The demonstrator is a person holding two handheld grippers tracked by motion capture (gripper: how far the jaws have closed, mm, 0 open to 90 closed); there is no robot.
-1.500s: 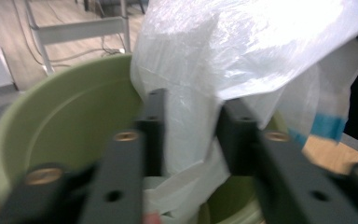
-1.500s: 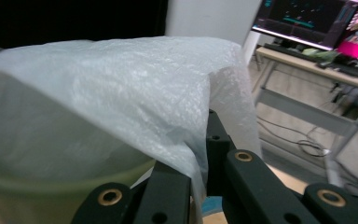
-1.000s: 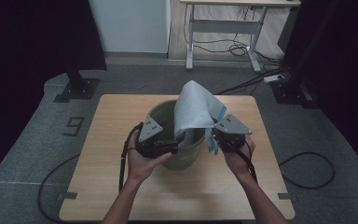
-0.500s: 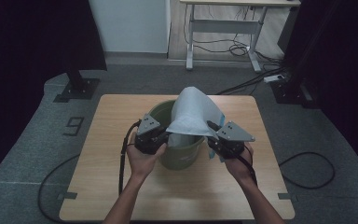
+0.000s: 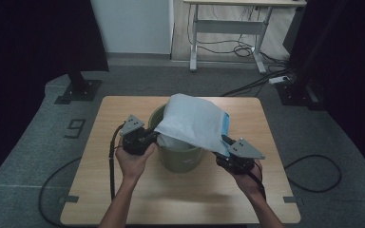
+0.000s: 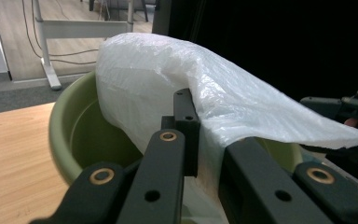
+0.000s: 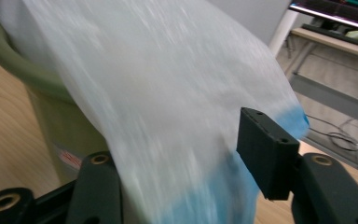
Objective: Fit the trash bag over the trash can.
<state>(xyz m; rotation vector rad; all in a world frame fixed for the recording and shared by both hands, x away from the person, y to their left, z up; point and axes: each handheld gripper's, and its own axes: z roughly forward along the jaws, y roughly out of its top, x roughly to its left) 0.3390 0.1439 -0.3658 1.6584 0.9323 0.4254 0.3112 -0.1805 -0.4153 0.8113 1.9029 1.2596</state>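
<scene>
A green bucket [image 5: 180,159] stands mid-table, and a white plastic bag [image 5: 195,121] with a blue edge [image 5: 225,124] is stretched over its mouth. My left gripper [image 5: 153,137] is at the bucket's left rim, shut on the bag's edge. The left gripper view shows that pinch [image 6: 209,140], with the bag [image 6: 223,93] arching over the bucket [image 6: 70,140]. My right gripper [image 5: 224,144] is at the bucket's right side. In the right gripper view its jaws [image 7: 182,168] stand apart with the blurred bag [image 7: 168,102] running between them, hiding the left pad.
The wooden table [image 5: 123,199] has bare surface in front of and beside the bucket. Cables trail from both grippers off the near edge. A black stand base [image 5: 78,90] sits on the floor at far left, and a desk frame [image 5: 228,28] stands behind.
The right gripper has moved toward the near right and lower, drawing the bag from a tall peak into a flatter sheet over the bucket. The left gripper shifted slightly left.
</scene>
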